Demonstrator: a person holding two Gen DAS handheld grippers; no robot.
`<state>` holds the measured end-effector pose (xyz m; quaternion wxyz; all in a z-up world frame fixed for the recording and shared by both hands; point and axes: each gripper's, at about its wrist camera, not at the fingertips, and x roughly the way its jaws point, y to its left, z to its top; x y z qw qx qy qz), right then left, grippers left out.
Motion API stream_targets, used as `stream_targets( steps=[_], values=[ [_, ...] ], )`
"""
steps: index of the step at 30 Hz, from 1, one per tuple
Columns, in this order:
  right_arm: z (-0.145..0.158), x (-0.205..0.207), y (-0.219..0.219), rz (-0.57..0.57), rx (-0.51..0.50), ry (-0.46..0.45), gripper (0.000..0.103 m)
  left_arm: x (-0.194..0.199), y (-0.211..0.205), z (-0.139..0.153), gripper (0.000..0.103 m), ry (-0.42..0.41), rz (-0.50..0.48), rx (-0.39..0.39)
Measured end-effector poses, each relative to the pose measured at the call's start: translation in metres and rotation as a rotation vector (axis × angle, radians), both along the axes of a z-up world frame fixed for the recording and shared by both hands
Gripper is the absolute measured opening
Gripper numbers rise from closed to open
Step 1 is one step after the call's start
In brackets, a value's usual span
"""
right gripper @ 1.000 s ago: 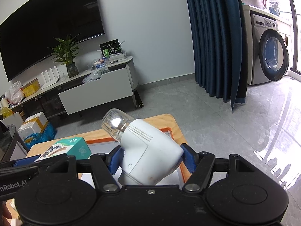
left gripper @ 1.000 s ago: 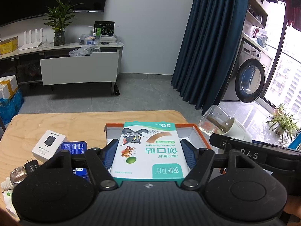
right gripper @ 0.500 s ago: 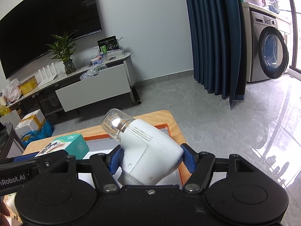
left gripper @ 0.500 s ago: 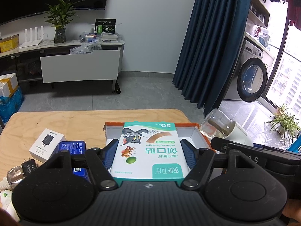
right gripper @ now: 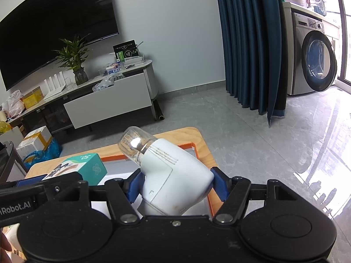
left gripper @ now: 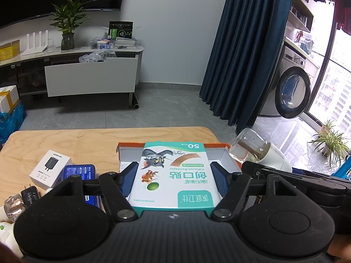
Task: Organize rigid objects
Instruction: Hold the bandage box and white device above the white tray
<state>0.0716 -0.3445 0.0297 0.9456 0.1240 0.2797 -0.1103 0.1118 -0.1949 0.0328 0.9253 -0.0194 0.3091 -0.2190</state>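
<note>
My left gripper point(left gripper: 173, 175) is shut on a green-and-white bandage box point(left gripper: 173, 175) with a cartoon print, held above an orange-rimmed open box point(left gripper: 131, 151) on the wooden table. The bandage box also shows in the right wrist view point(right gripper: 87, 166). My right gripper point(right gripper: 175, 184) is shut on a white plug-in device with a clear glass bottle point(right gripper: 171, 171), held over the right part of the orange-rimmed box point(right gripper: 186, 146). That device shows at the right in the left wrist view point(left gripper: 254, 151).
On the wooden table point(left gripper: 87, 138) at the left lie a white charger box point(left gripper: 50, 168), a blue box point(left gripper: 79, 171), a black plug point(left gripper: 29, 195) and a small clear bottle point(left gripper: 13, 203). The table's far and right edges are close. Beyond is grey floor.
Both grippers have risen slightly with their objects; the table and box sit lower in the views. Grips are unchanged.
</note>
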Motion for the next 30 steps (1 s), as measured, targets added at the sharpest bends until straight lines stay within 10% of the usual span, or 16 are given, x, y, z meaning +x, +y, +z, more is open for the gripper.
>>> stream_targets(
  steps=[30],
  values=[
    [-0.0014,-0.0031,-0.0004,0.003,0.008,-0.006,0.079,-0.0024,-0.0023,0.0007,0.072,-0.005,-0.003,-0.002]
  ],
)
